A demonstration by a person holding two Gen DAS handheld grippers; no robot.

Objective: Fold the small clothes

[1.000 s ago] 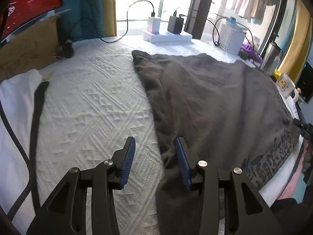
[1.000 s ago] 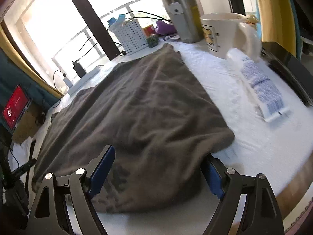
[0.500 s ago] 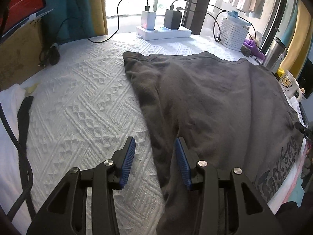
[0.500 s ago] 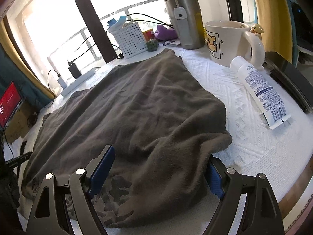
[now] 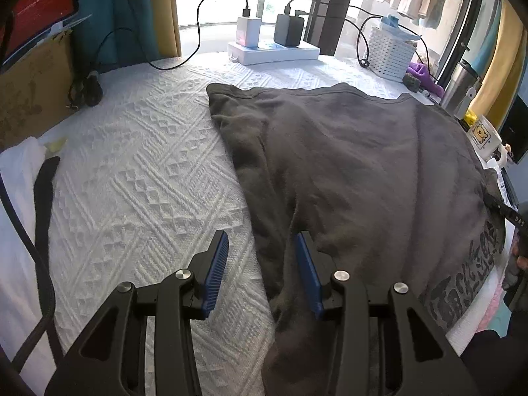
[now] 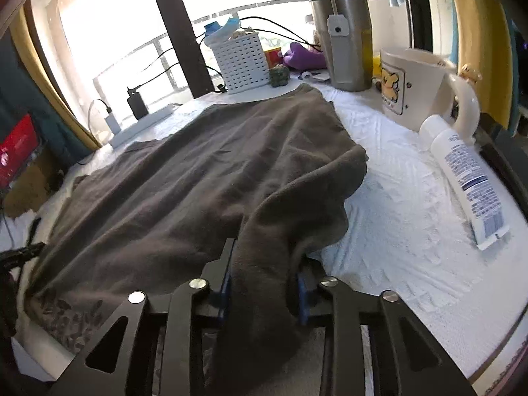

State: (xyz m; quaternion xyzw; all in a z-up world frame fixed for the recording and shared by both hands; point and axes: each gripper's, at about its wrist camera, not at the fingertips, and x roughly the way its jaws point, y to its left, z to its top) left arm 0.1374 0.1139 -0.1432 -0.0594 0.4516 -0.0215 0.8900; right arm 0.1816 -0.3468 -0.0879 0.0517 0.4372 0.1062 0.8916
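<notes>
Right wrist view: our right gripper is closing on a bunch of the soft gray shirt beside the mug. Our left gripper stays half open over its edge. It's floppy, so we grab corners.

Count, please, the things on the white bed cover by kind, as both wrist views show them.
Grey garment: 1
Power strip: 1
Chargers, white and black: 2
White basket: 1
Steel flask: 1
Mug: 1
White tube: 1
Total: 8

Black angular left claw, ribbed blue pads, silver round screws, triangular cut-outs
</notes>
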